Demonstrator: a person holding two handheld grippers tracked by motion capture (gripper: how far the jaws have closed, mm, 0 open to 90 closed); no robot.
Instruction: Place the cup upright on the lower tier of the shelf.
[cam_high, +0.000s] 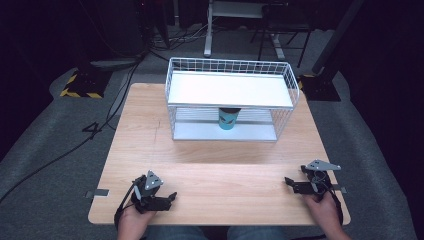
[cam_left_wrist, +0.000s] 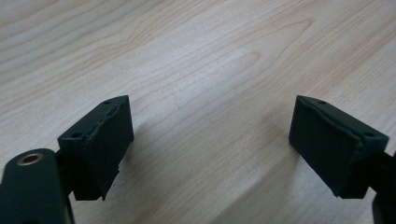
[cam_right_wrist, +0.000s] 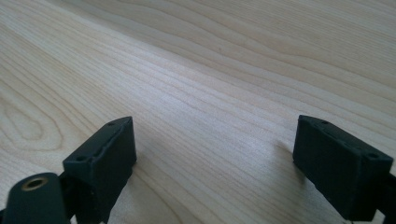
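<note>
- Both tools sit on the near edge of the table (cam_high: 215, 165): left tool (cam_high: 172, 196) at about 7 o'clock, right tool (cam_high: 288, 181) at about 5 o'clock, each held in a hand, each pointing in toward the table's middle.
- Left tool: jaws spread wide, nothing between them, bare wood under the gap (cam_left_wrist: 210, 135).
- Right tool: also spread wide and empty (cam_right_wrist: 215, 154).
- Thing nearest to work on: teal cup (cam_high: 228, 119) with a dark top, upright on the lower shelf of the white wire rack (cam_high: 295, 87) at 12 o'clock. Well apart from both tools.
- Step in hand, as I judge it: the reach for the cup has not started.
- To do it well: go in through the rack's open front, low, under the upper shelf (cam_high: 230, 89). That shelf leaves little headroom, so a level approach looks safer than one from above.
- Keep the jaws wide until they straddle the cup body, then close on the mid-body, not the dark top.
- Cup stands about mid-shelf, so either tool could take it; one arm is enough, park the other clear of the rack's wires.
- Risk: clipping the front shelf edge or tipping the cup backward into the rack's wire back.
- High view gives rack, cup, both hands and the whole layout; jaw gap is hard to read there.
- Gripper views give jaw spread and pad faces clearly, plus the wood grain, but nothing of rack or cup, so no help for aiming yet.
</note>
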